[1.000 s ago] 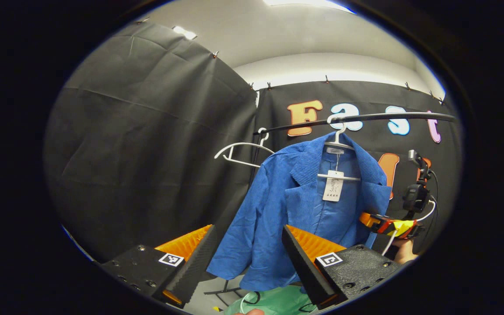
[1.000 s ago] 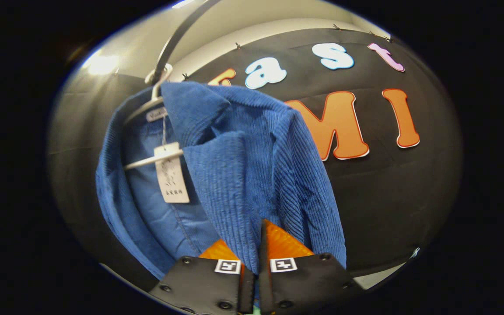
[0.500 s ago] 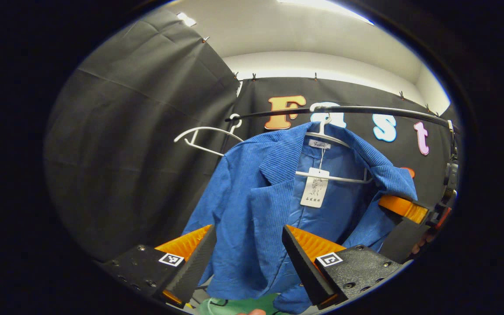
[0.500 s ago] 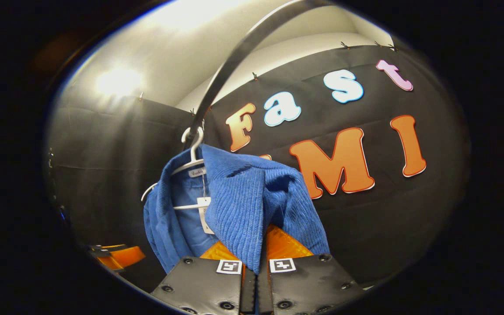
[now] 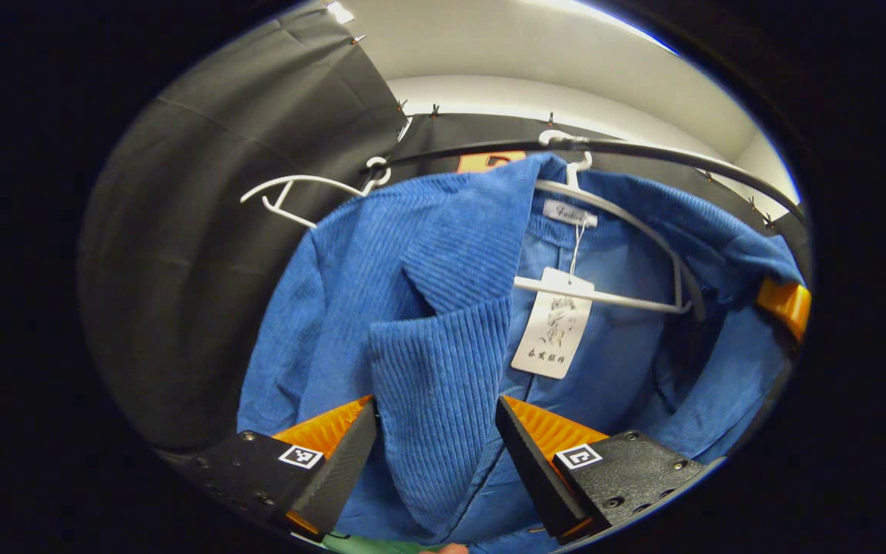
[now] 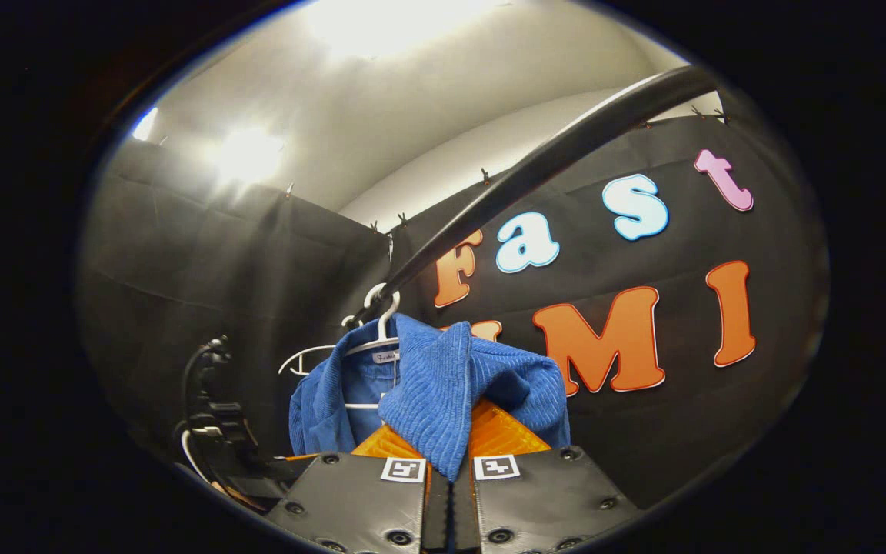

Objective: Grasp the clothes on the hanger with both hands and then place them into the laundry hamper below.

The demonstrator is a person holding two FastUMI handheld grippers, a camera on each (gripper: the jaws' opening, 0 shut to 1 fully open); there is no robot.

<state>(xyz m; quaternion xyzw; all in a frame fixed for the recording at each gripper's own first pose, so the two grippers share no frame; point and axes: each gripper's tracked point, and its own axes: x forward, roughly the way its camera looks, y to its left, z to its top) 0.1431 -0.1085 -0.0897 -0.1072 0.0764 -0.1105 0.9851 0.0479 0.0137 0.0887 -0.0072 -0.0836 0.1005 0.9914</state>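
Blue corduroy, the jacket [image 5: 443, 308] hangs on its white hanger [image 5: 612, 223] from the black rail [image 5: 643, 150], so nothing has reached the hamper yet. The right gripper [image 6: 449, 454] has its jaws clamped on a fold of the jacket's right front. The left gripper [image 5: 435, 431] has its jaws spread wide around the left lapel, not pinching it; that grasp, the lift off the hanger and the drop below are left.

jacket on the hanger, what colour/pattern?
Blue ribbed corduroy jacket, plain, no print. Clearest in the left gripper view.

Jacket [image 5: 443, 308] on hanger [image 5: 604, 231] under rail [image 5: 643, 150], spare hanger [image 5: 297, 188] to left
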